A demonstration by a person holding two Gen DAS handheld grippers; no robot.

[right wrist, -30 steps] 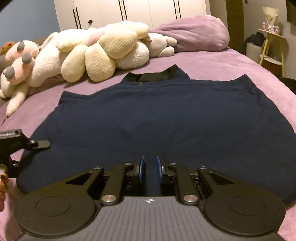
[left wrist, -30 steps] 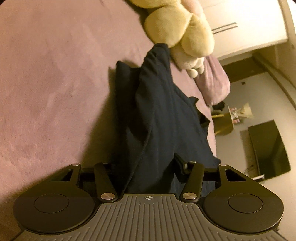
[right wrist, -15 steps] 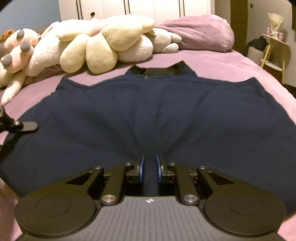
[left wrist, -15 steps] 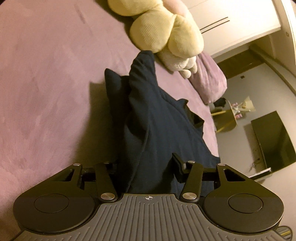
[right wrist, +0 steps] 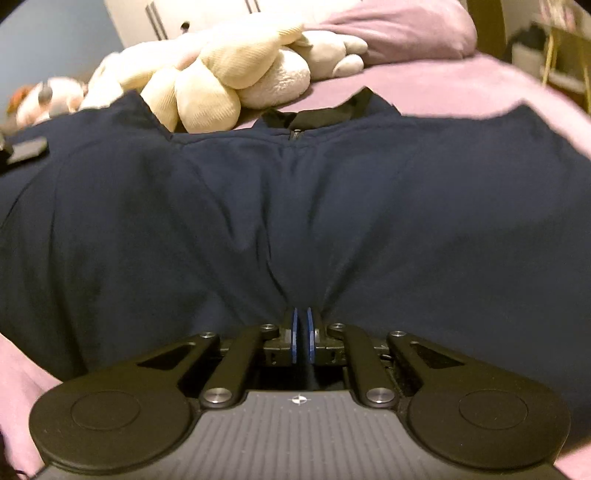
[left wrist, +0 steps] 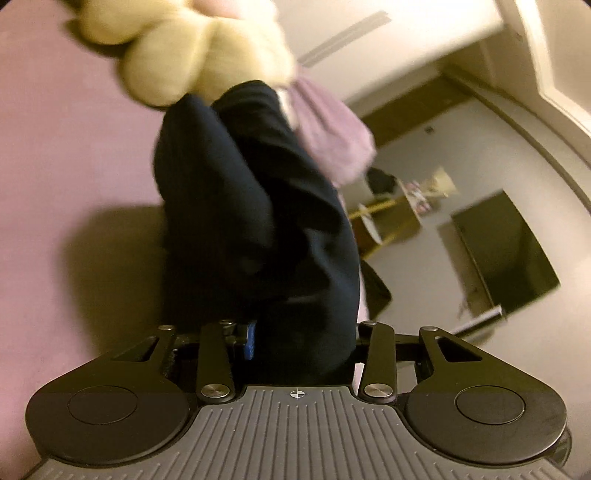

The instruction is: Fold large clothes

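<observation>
Nearest in the right wrist view, the right claw (right wrist: 302,334) has its blue pads (right wrist: 294,334) drawn almost together, pinching a ridge of the navy garment (right wrist: 369,221) at its near edge; the jaws have just been closing, and the cloth puckers into creases that run up from the pinch. The garment lies spread wide over the mauve bed (right wrist: 461,88), its black collar and short zip at the far side, towards the pillows. No brand, label or writing can be read on the cloth or on either tool.

In the left wrist view, the left claw (left wrist: 301,339) holds a thick bunch of the same navy garment (left wrist: 258,221) between its jaws, which have just been closing. One blue pad (left wrist: 250,339) shows beside the fabric; the other is hidden behind it. The cloth rises from the claw in a lifted fold and casts a shadow on the bed (left wrist: 74,147). This view is blurred.

Farther off, cream plush toys (right wrist: 229,85) lie against the garment's far edge, with a purple pillow (right wrist: 406,29) beyond them. White wardrobe doors (left wrist: 369,29) stand behind the bed. Off the bed's side are a small wooden stand (left wrist: 391,221) bearing something pale, too blurred to tell, and a dark screen (left wrist: 506,251).
</observation>
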